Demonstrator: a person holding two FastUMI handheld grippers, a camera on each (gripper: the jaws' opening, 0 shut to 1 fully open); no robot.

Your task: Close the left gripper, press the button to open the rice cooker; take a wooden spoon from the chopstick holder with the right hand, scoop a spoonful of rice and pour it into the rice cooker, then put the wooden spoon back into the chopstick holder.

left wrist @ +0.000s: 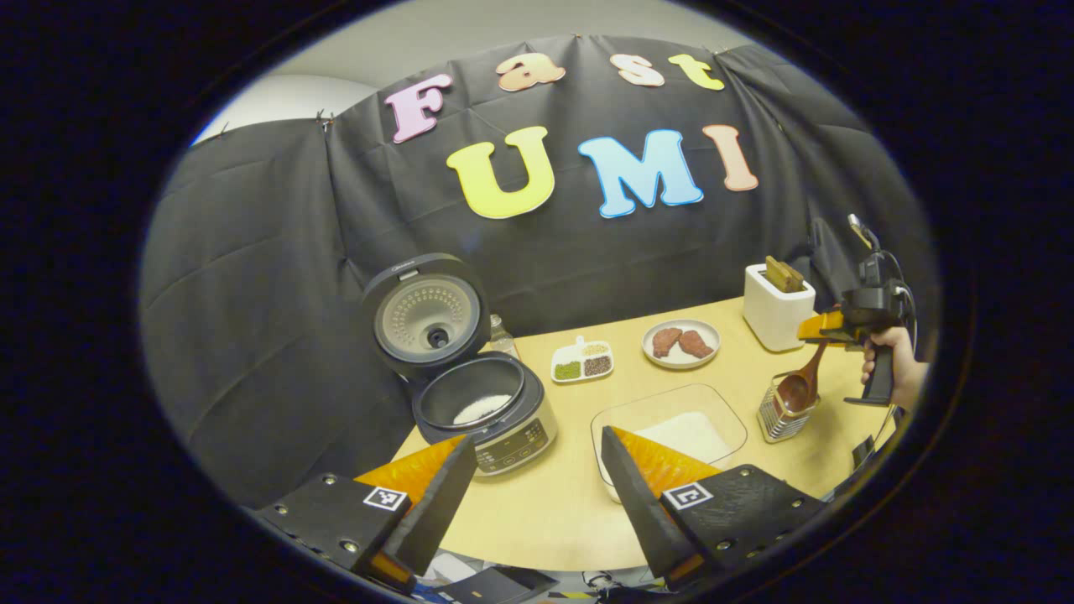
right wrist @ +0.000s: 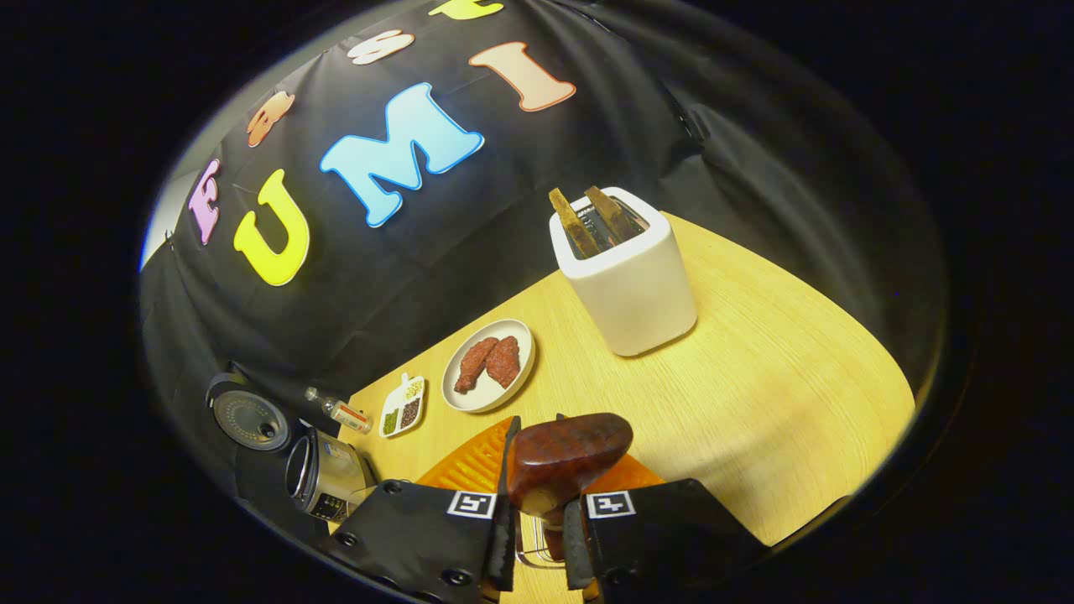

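Note:
The rice cooker (left wrist: 487, 411) stands with its lid (left wrist: 428, 317) raised and white rice in its pot. My left gripper (left wrist: 533, 449) hovers open over the table's near edge, between the cooker and a glass dish of rice (left wrist: 671, 428), holding nothing. At the right, the wooden spoon (left wrist: 800, 386) stands bowl down in the wire chopstick holder (left wrist: 779, 417). A hand holds my right gripper (left wrist: 826, 329) on the spoon's handle. In the right gripper view, my right gripper (right wrist: 537, 470) is shut on the spoon's handle (right wrist: 566, 457), with the holder (right wrist: 537, 541) glimpsed below.
A white toaster (right wrist: 625, 268) with two slices stands at the back right. A plate of meat (right wrist: 489, 363), a divided dish of beans (right wrist: 403, 405) and a small bottle (right wrist: 340, 411) lie along the back of the wooden table (right wrist: 755, 403). Black cloth walls the booth.

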